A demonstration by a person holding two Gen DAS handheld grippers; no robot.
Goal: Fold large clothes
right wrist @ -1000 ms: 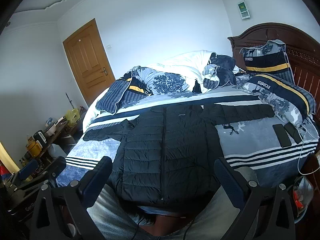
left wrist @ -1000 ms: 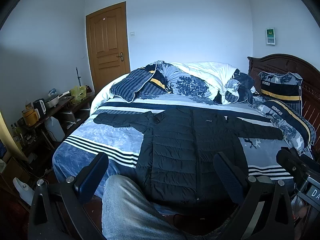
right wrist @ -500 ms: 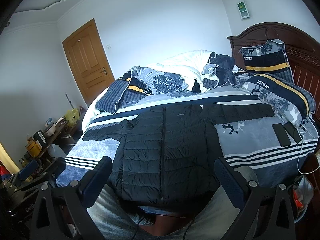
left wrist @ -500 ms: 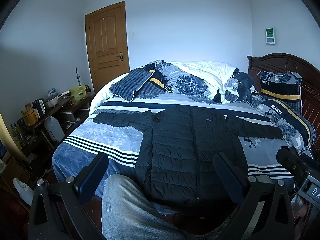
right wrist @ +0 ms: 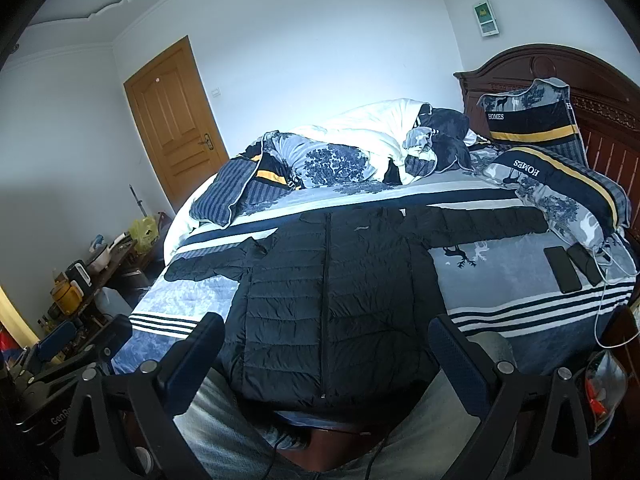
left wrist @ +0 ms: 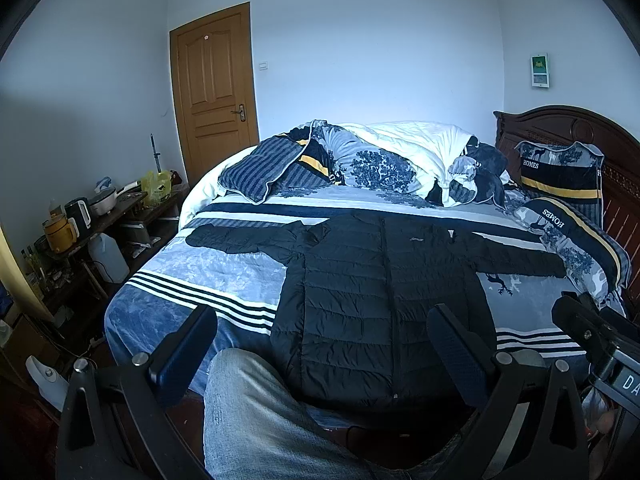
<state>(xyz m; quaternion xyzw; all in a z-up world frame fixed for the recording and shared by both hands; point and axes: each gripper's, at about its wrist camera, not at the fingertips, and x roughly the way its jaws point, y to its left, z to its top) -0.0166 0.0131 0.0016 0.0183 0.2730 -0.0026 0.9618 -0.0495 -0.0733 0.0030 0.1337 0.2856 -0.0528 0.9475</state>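
A black quilted jacket (left wrist: 380, 292) lies flat and zipped on the bed, both sleeves spread out sideways; it also shows in the right wrist view (right wrist: 332, 296). Its hem hangs at the near bed edge. My left gripper (left wrist: 320, 340) is open and empty, held short of the hem above the person's knee. My right gripper (right wrist: 326, 346) is open and empty, just in front of the hem. Each gripper shows at the edge of the other's view.
The striped blue bed cover (left wrist: 192, 276) has a heap of duvet and pillows (left wrist: 380, 164) at the far side. Two phones with a cable (right wrist: 572, 266) lie on the bed's right. A cluttered side table (left wrist: 80, 216) stands left; a wooden headboard (right wrist: 600, 92) right.
Both views have shifted only very slightly; the jacket and both open grippers stand as before.
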